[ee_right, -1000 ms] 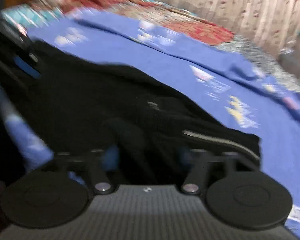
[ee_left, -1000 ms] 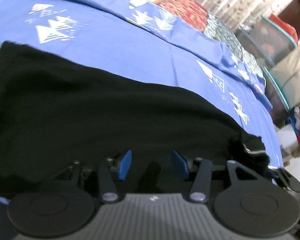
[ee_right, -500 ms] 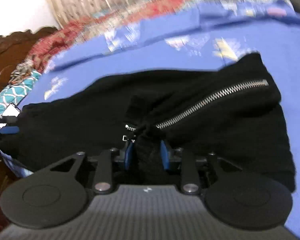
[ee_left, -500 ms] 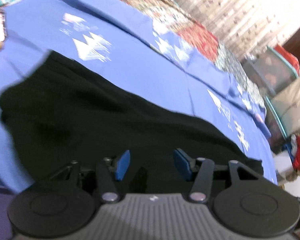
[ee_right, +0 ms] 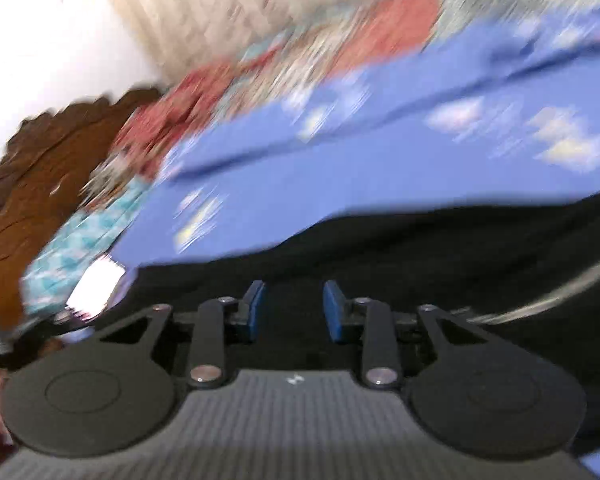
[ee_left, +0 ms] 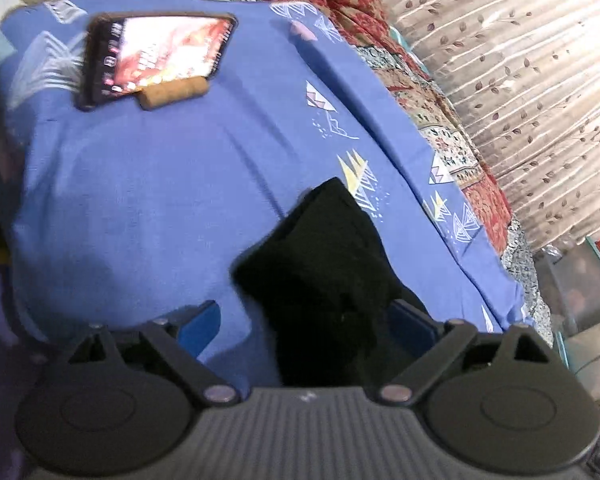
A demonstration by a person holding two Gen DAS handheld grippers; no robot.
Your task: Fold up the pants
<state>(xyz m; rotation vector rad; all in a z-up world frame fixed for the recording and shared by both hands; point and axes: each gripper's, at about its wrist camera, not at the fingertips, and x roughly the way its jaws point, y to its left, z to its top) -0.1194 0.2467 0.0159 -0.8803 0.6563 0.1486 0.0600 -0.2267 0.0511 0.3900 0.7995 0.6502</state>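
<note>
Each view is taken from a fisheye camera mounted behind the gripper fingers, directed forward and obliquely downward at close range. In the left wrist view, the left gripper [ee_left: 306, 320] is framed at the bottom edge, with the blue bedsheet [ee_left: 148, 200] ahead and a curtain [ee_left: 520, 80] beyond to the right. The right wrist view is rolled and motion-blurred; the right gripper [ee_right: 294, 310] is framed low. The black pants [ee_left: 324, 256], sheet and curtain are shared by both views.
</note>
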